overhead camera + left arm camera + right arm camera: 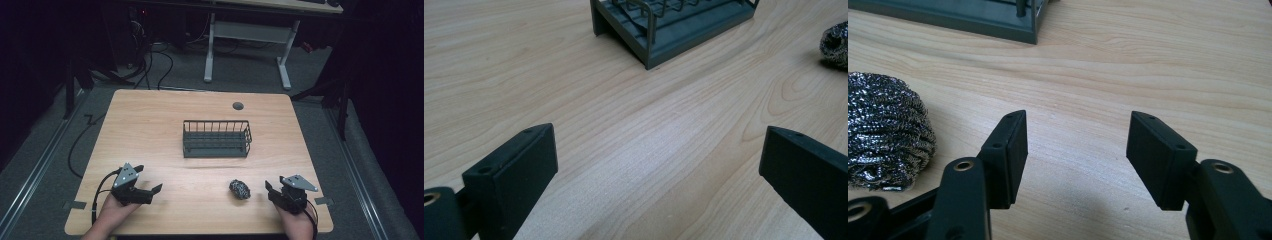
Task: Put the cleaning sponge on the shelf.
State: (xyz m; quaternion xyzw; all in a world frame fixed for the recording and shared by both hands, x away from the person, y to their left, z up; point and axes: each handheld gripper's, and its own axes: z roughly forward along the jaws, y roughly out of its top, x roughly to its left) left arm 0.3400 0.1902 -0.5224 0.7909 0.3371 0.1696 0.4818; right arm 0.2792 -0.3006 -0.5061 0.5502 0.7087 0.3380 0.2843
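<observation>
Tabletop [150, 125]: wood. Wire rack [216, 138]: centre, empty. Left gripper [145, 186]: fingers wide, holding nothing. Right gripper [269, 189]: fingers partly spread, holding nothing. Steel scourer [240, 189]: just beside my right gripper. I'd guess it's the pickup; I'd swing left, straddle it squarely, squeeze gently

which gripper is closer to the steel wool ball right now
Right. The right gripper sits just beside the steel wool ball; the left gripper is across the table.
</observation>
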